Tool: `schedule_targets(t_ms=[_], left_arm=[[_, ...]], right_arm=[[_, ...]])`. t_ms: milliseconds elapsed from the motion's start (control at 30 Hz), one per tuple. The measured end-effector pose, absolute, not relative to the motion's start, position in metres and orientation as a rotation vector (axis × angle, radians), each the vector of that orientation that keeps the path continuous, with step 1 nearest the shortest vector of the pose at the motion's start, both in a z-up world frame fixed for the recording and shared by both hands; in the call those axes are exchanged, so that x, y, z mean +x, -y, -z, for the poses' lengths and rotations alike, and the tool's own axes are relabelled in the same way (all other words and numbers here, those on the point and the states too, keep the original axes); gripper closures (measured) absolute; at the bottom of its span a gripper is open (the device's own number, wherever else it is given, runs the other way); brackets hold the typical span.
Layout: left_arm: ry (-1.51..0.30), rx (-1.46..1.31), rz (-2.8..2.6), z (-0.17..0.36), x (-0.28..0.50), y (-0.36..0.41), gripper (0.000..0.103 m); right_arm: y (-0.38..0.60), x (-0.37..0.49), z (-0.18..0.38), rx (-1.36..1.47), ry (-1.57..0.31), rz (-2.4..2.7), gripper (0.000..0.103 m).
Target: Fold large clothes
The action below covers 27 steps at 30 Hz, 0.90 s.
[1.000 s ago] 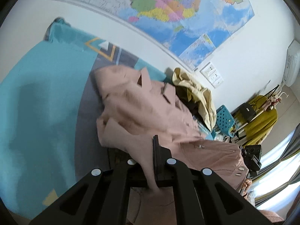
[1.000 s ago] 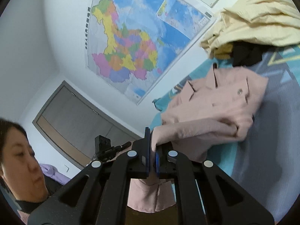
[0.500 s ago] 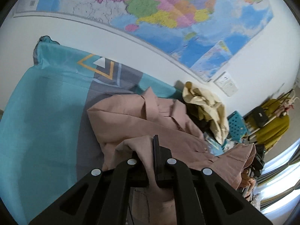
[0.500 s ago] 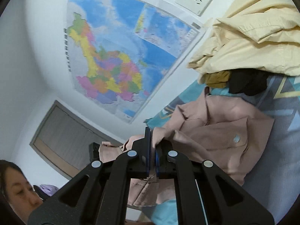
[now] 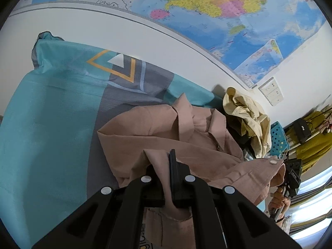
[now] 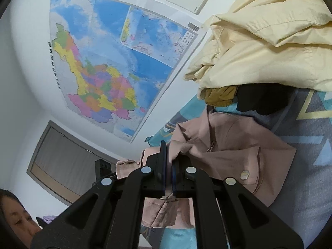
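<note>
While I angle my left claw (image 5: 169,161) downward and my right claw (image 6: 168,155) nearly level, both pinch folds of the pink jacket (image 5: 166,128) lying on the bed (image 5: 51,114); the wall map's (image 6: 108,68) lettering is unreadable.

Pink jacket (image 5: 166,132) matt woven cloth; bedsheet (image 5: 51,108) smooth cloth; map (image 6: 108,62) glossy paper
</note>
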<state>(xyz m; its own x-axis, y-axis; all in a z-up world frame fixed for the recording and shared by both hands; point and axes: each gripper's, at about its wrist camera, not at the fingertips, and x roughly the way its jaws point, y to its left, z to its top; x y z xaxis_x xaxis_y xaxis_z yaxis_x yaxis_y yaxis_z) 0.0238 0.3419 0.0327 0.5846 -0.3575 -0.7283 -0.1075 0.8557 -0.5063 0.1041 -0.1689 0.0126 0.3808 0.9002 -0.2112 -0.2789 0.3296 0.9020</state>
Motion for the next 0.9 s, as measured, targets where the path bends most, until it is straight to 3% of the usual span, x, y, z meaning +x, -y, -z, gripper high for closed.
schedule_targets(t_ms=[500, 667, 833, 900], left_arm=[[-1.004, -0.529, 0.095, -0.02, 0.064, -0.345, 0.096], [-1.04, -0.532, 0.074, -0.007, 0.079, -0.347, 0.089], [-1.01, -0.555, 0.03, -0.007, 0.075, -0.354, 0.061], [-0.953, -0.564, 0.063, -0.017, 0.06, -0.357, 0.056]], right_arm=[[0.162, 0.139, 0.013, 0.874, -0.932, -0.784, 0.098], [0.159, 0.149, 0.023, 0.878, -0.978, -0.739, 0.09], [0.157, 0.14, 0.004, 0.791, -0.946, -0.724, 0.051], [0.161, 0.126, -0.016, 0.729, -0.872, -0.754, 0.041]])
